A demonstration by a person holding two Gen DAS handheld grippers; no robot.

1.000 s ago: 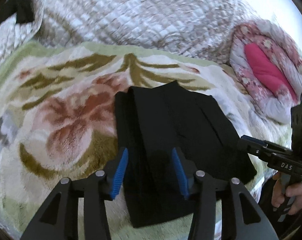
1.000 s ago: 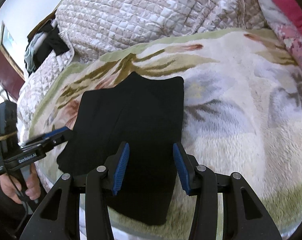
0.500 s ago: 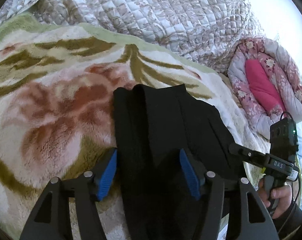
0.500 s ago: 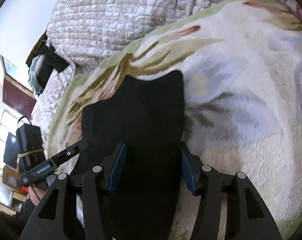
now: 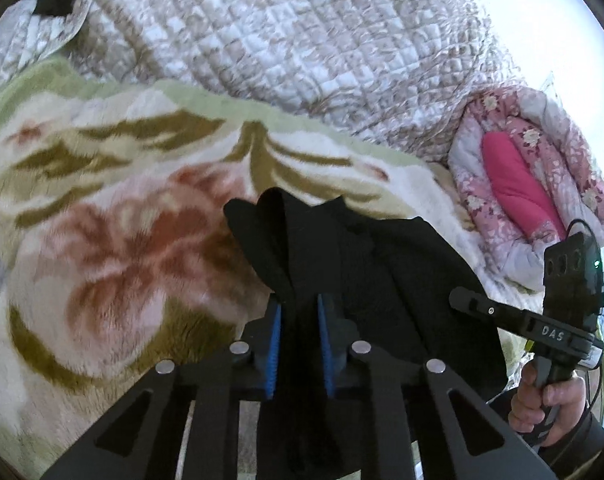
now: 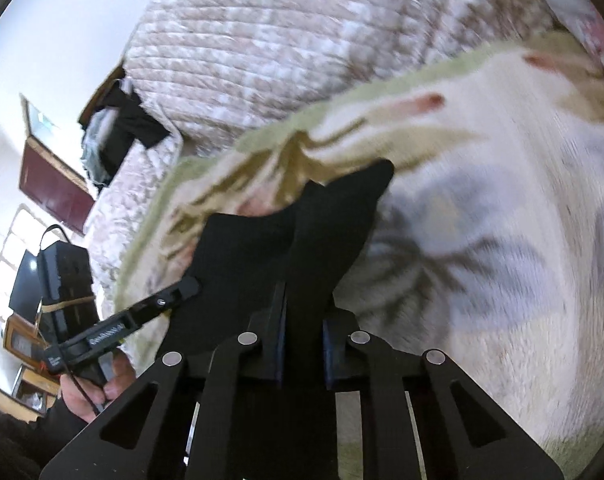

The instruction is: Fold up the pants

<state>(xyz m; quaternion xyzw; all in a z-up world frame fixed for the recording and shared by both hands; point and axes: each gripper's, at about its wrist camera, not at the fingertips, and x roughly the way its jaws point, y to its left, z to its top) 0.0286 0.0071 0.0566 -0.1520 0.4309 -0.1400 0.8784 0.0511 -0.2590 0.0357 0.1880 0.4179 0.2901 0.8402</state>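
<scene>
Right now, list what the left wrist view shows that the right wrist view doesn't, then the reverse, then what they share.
Only the left wrist view: a rolled pink floral quilt, and the right gripper at the pants' edge. Only the right wrist view: dark clothes piled beyond the bedding, a dark red door, and the left gripper. Both: the black pants, bunched between closing blue-padded fingers, the floral blanket and the quilted coverlet.

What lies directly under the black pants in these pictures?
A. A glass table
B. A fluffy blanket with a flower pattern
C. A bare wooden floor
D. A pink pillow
B: the black pants rest on the fluffy flowered blanket, which shows around them in both views; the pink pillow lies apart, off to the side.
</scene>
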